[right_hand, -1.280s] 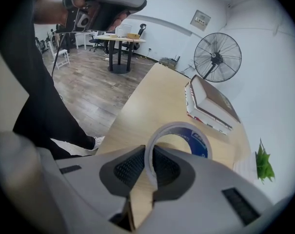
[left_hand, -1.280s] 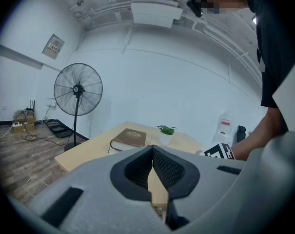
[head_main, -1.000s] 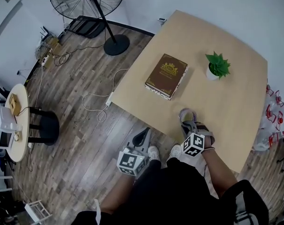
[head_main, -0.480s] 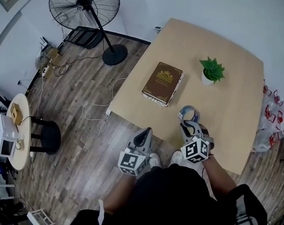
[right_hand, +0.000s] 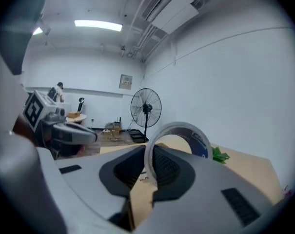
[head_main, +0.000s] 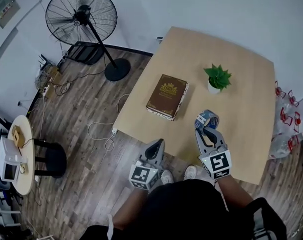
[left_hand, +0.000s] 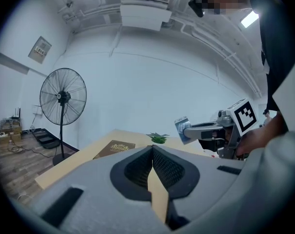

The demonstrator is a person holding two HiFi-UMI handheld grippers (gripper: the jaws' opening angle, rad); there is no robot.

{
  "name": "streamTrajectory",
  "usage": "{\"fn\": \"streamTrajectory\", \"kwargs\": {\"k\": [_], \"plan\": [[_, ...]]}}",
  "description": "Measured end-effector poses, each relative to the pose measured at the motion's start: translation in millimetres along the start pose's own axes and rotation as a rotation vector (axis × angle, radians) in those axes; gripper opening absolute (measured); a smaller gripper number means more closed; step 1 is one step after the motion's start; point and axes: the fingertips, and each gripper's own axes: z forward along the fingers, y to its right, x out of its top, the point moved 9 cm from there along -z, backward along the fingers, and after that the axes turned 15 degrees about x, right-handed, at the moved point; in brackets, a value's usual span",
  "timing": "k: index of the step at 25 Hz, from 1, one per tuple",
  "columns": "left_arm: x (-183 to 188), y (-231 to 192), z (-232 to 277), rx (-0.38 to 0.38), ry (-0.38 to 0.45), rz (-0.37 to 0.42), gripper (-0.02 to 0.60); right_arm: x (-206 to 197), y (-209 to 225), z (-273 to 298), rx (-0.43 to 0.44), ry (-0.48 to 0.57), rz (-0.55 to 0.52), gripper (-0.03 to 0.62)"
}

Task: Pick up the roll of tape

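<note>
Table: pale wood
Book: I see it flat on the table
Potted plant: near book, apart
Fan: on floor

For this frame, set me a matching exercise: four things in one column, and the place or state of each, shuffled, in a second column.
Things:
1. roll of tape
2. book
3. potted plant
4. left gripper

Places or states:
A. jaws together, nothing between them
B. lying flat on the table
C. clamped in the right gripper, held above the table
D. standing upright on the table

Pairs: 1-C, 2-B, 3-D, 4-A
</note>
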Motion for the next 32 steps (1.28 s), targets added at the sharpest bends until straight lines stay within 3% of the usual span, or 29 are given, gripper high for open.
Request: {"fn": "streamTrajectory", "kwargs": {"k": [4,8,18,32], "plan": [[3,5,6,-0.013,0.006,0.003,0.003,5,8,-12,-0.034,0.126,0.078,0.043],[3,11,12,-0.018,0.010,-0.003,0.003,8,14,-19,-0.057,0.182,0.093,0.043],[9,26,14,-0.041,-0.001,-0.005,0.003,12,17,-30,-0.082,0.192,0.035,0.041],[10,25,9,-0.015,0.025,-0.008,0.003,16,14,-27,-0.063,0.198,0.021,0.041]]}}
